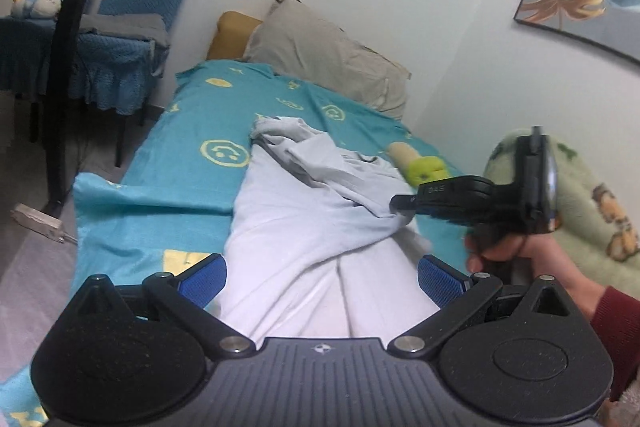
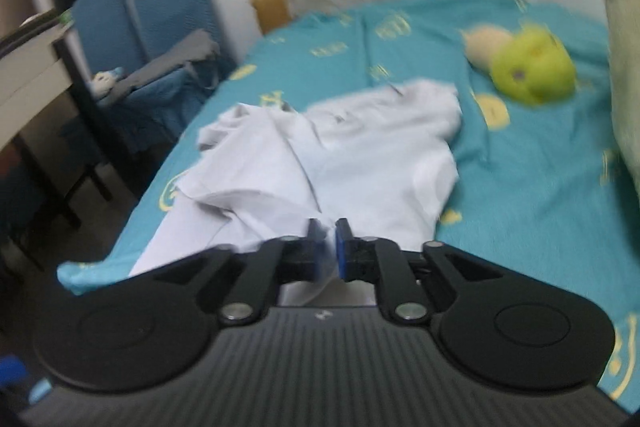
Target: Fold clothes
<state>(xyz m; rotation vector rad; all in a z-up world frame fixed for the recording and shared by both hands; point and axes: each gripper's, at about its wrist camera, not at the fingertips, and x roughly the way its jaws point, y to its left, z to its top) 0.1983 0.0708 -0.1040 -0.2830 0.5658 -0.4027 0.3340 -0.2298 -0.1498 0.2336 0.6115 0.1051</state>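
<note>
A pale grey-white garment [image 1: 304, 211] lies crumpled on the teal bed sheet [image 1: 168, 163]. My left gripper [image 1: 322, 277] is open, its blue pads [image 1: 204, 281] on either side of the garment's near part. My right gripper [image 1: 402, 205] comes in from the right and is shut on a fold of the garment. In the blurred right wrist view the right gripper [image 2: 328, 247] pinches the cloth between its pads, and the garment [image 2: 340, 155] spreads ahead of it on the sheet [image 2: 540, 187].
A beige pillow [image 1: 332, 55] and a mustard cushion [image 1: 232, 35] lie at the bed's head. A green and beige plush toy [image 1: 420, 165] sits right of the garment. A fleecy blanket [image 1: 592, 219] lies at the right. A blue-covered chair [image 1: 132, 7] stands left of the bed.
</note>
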